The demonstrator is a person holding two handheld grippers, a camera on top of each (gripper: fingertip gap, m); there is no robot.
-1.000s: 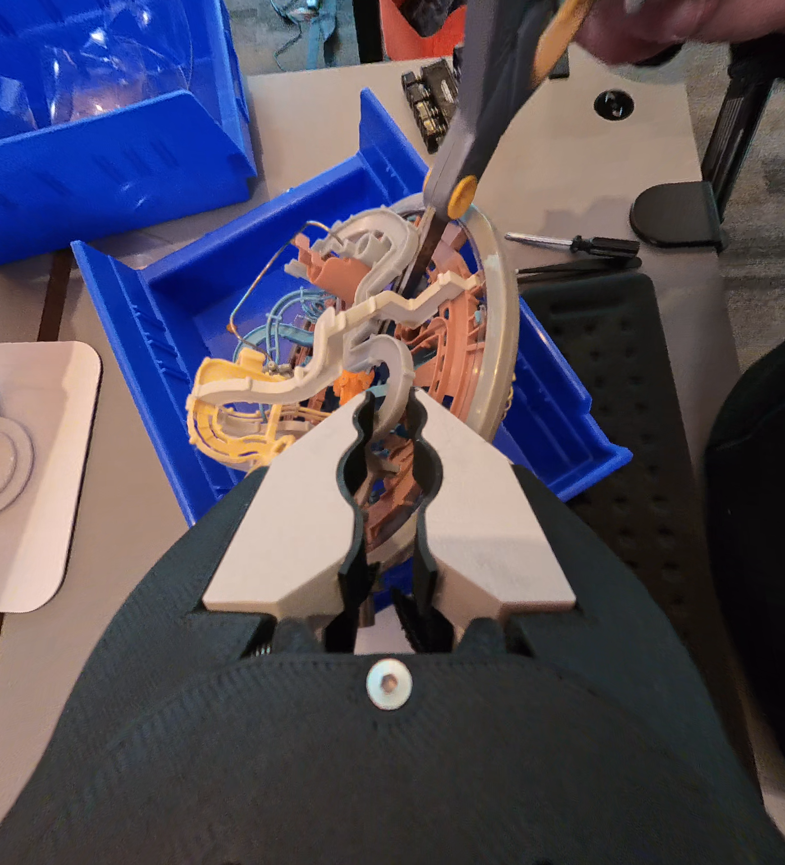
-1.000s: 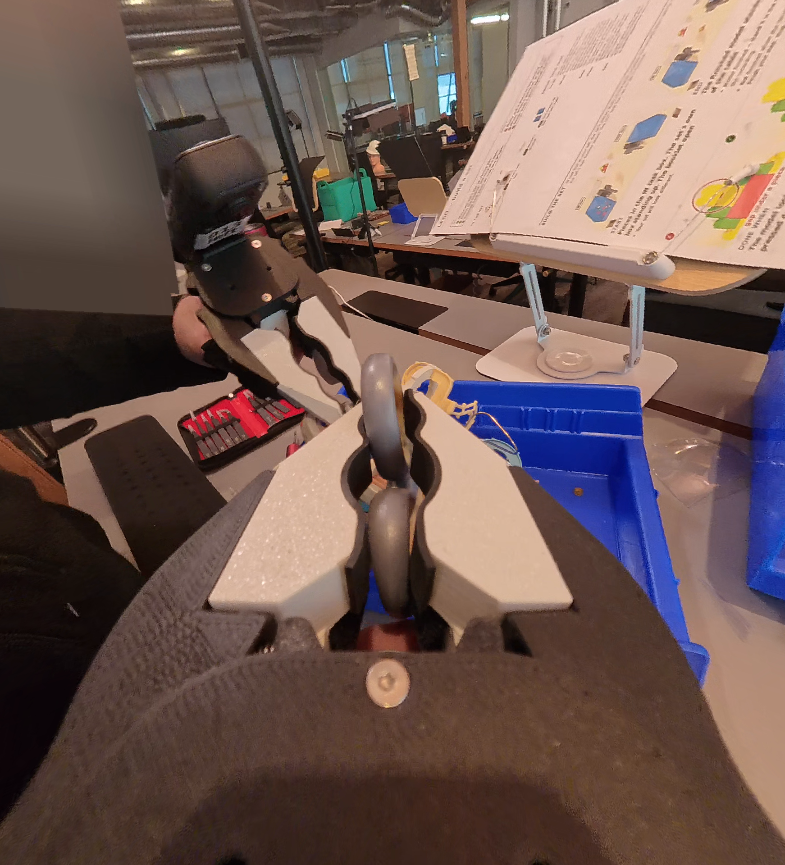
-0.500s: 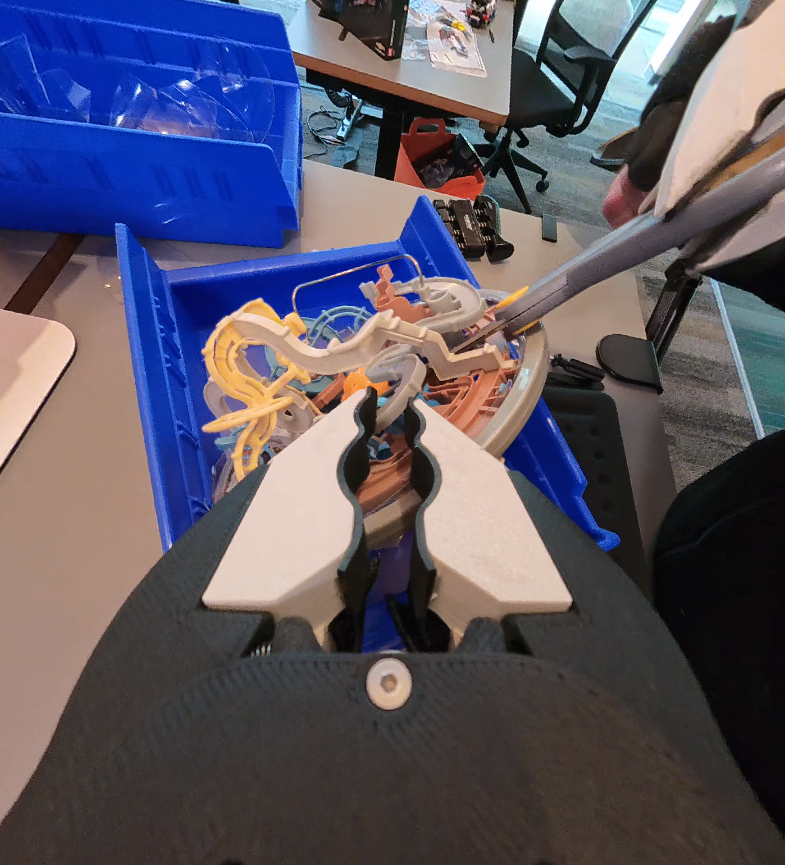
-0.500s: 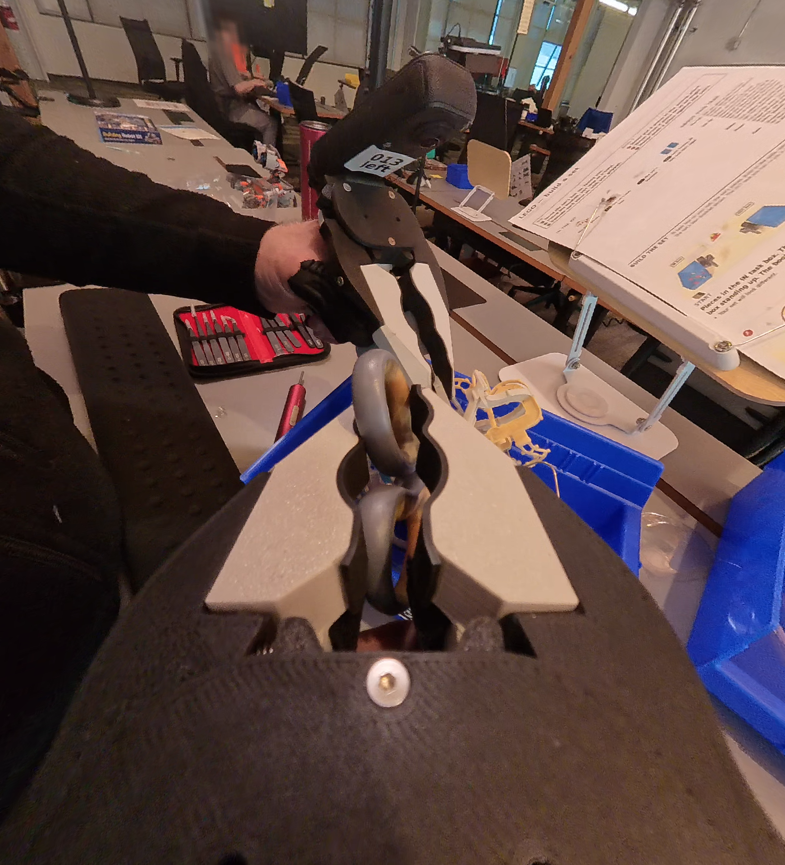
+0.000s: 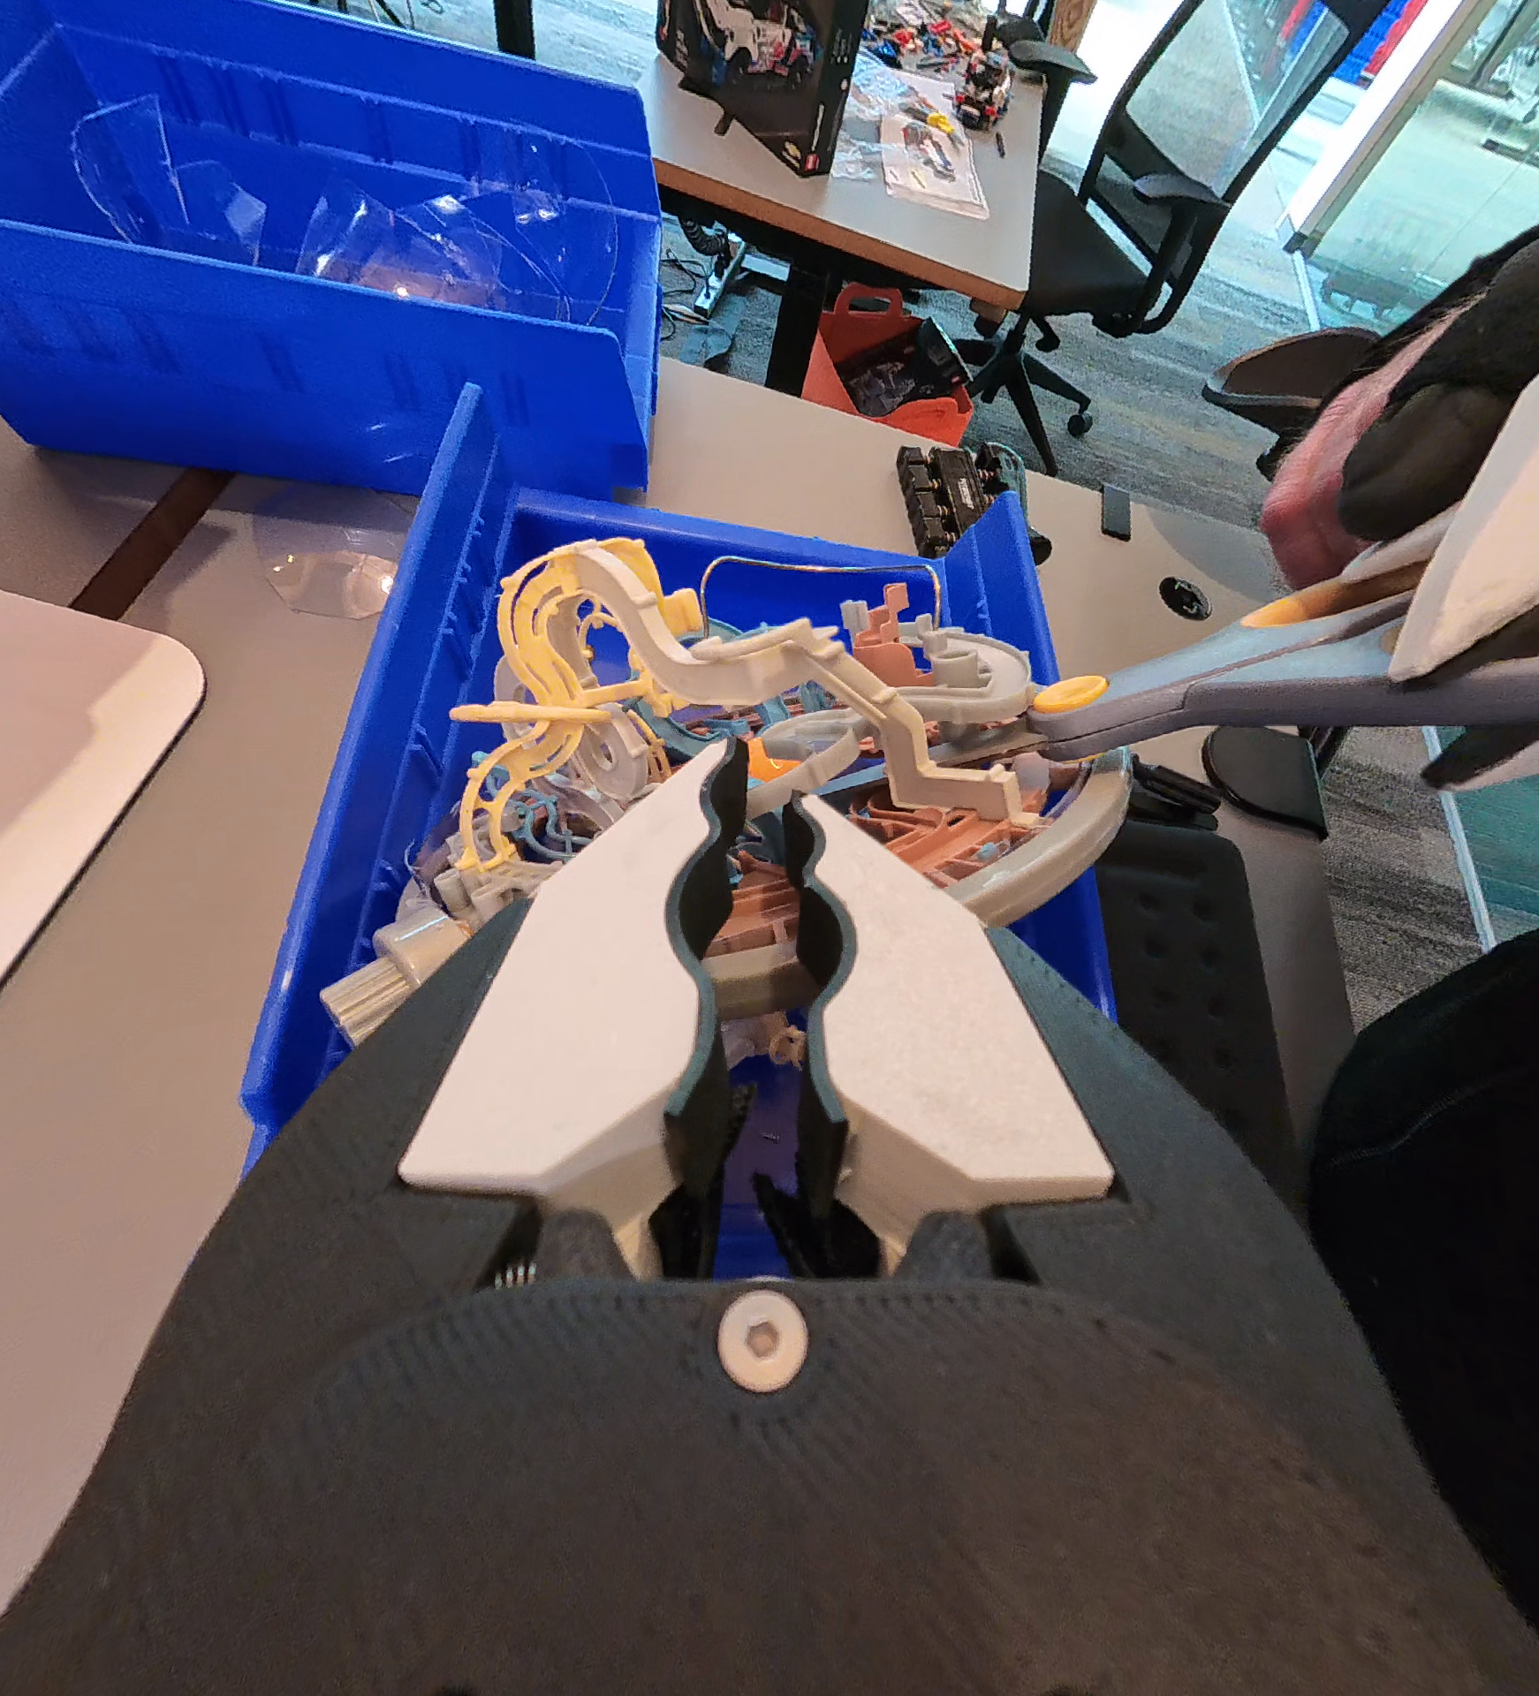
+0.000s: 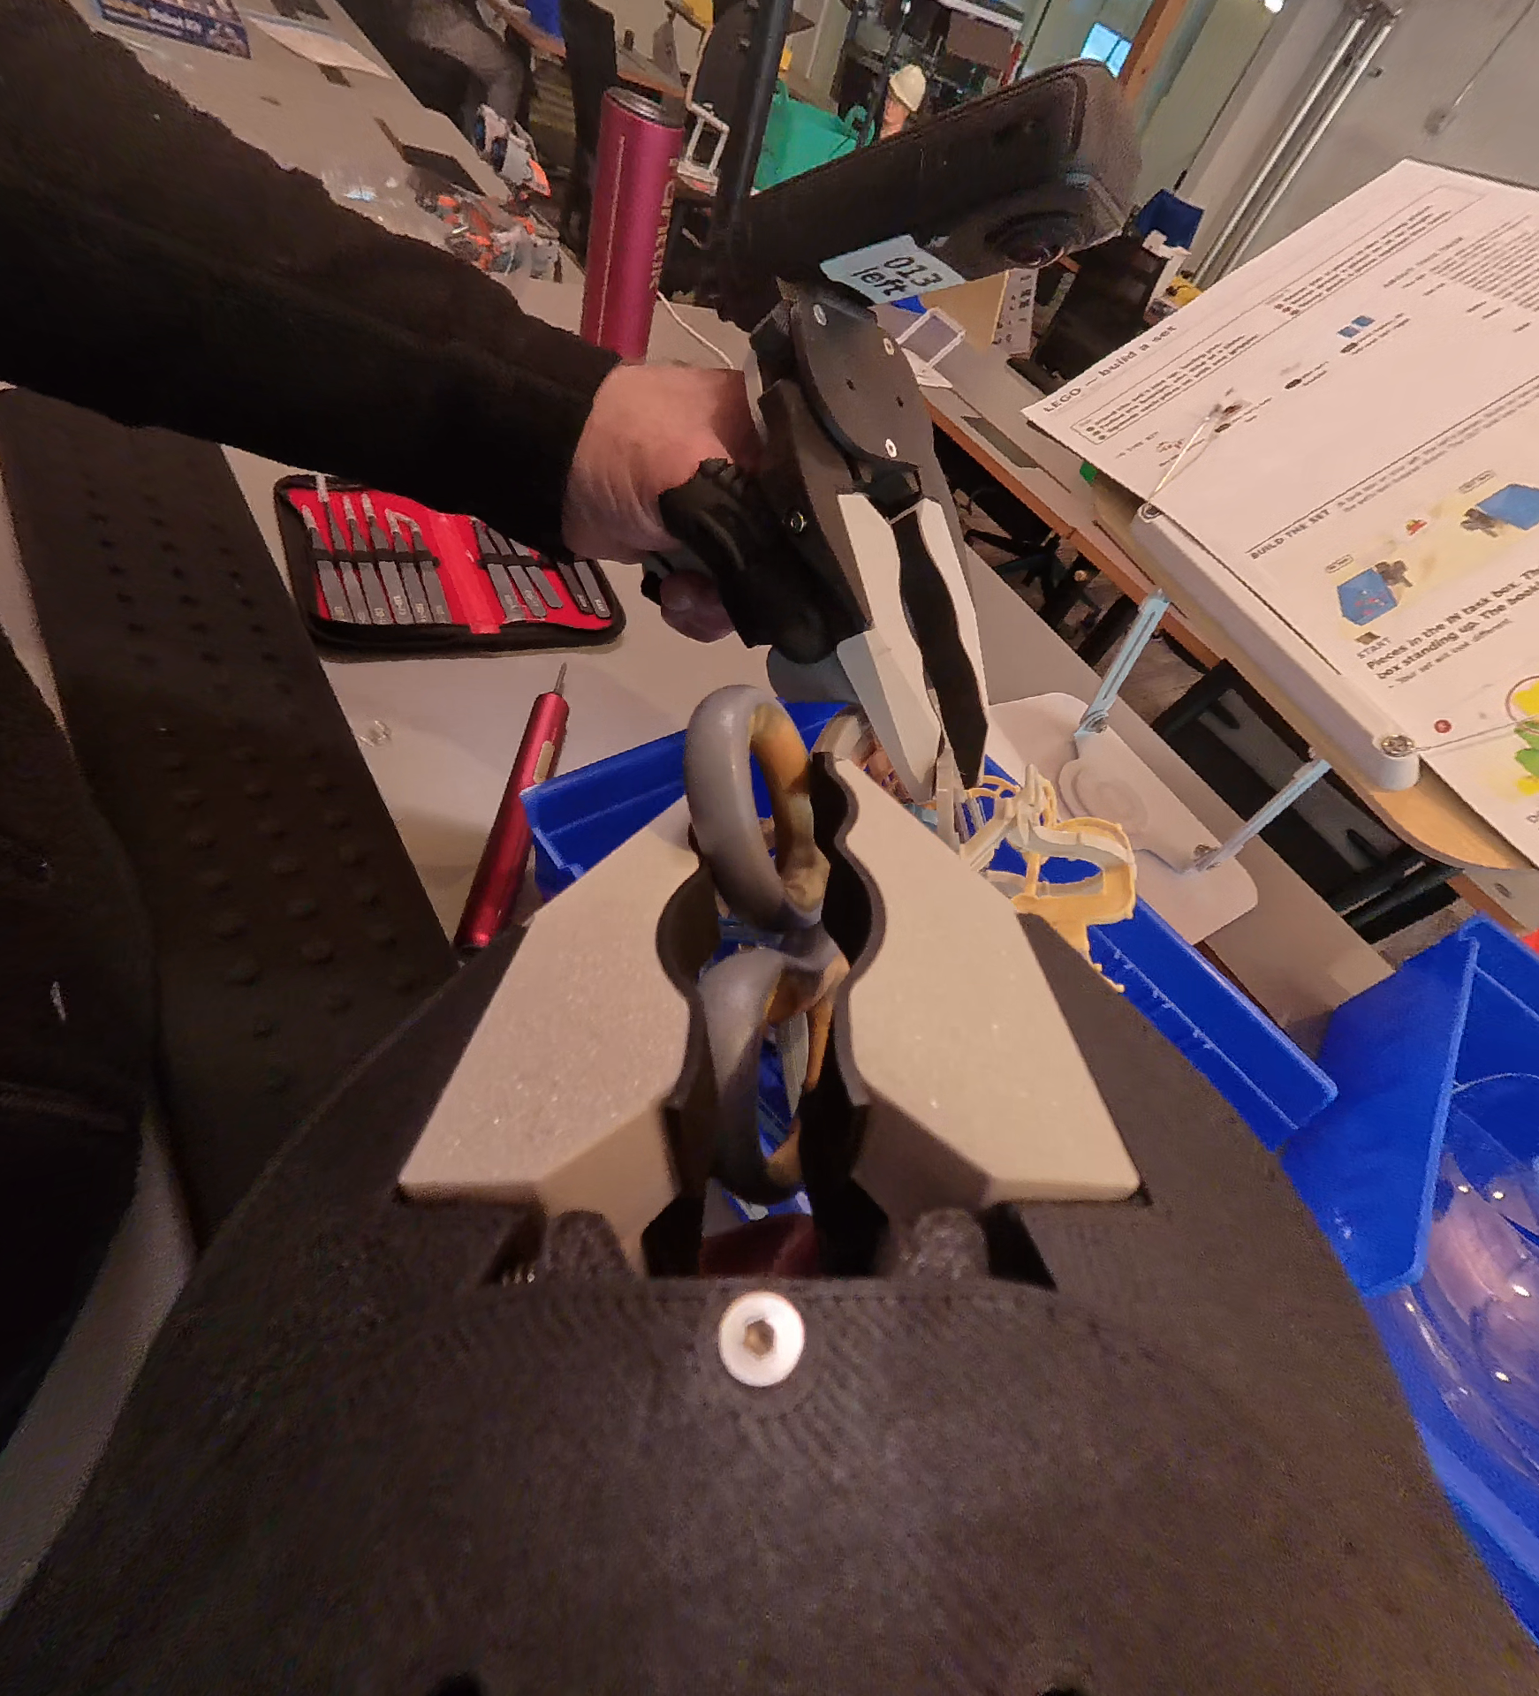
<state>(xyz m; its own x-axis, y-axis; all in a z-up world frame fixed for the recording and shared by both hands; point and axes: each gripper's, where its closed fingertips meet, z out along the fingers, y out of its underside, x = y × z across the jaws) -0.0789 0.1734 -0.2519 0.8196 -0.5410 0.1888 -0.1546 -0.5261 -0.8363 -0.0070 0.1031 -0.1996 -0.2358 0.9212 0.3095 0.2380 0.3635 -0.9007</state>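
Left wrist view shows the left gripper [image 5: 761, 780] clamping the maze toy's grey rim [image 5: 1050, 858] while the right gripper [image 6: 770, 762], closed on scissors [image 5: 1206, 693], could slip and snap tracks.

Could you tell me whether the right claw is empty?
No, the right claw is shut on the grey-and-yellow scissors by their handles.

At upper left a blue bin [image 5: 288, 367] held clear plastic domes [image 5: 435, 229]. A red tool case [image 6: 445, 569] and red screwdriver [image 6: 509, 826] lay on the counter [image 6: 435, 707] at centre left.
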